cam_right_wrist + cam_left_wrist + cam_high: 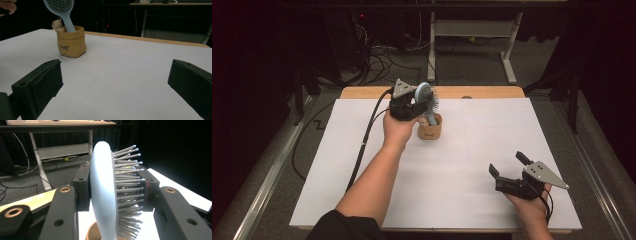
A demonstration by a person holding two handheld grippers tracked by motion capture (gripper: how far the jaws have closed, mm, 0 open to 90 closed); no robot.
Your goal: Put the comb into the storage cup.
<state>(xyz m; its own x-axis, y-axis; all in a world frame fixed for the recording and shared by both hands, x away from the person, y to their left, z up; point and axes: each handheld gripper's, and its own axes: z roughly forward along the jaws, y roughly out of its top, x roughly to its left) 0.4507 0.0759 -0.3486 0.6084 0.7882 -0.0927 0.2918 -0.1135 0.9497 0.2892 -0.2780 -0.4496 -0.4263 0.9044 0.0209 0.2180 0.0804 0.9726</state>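
Left gripper (113, 192) clamped on pale blue bristled hairbrush (105, 195); handle steeply down, leaning toward five o'clock, in tan pot (71, 42). Right gripper view alone reveals small bear figure (57, 24); right gripper (508, 168) gaping wide.

Small dark print on the front of the tan pouch (71, 42), left of frame centre, too blurred to read.

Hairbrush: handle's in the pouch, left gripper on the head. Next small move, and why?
Probably open the left gripper and back off: the hairbrush already stands, tilted, with its handle inside the yellow pouch, while the gripper clamps its head. The right gripper rests open, well away.
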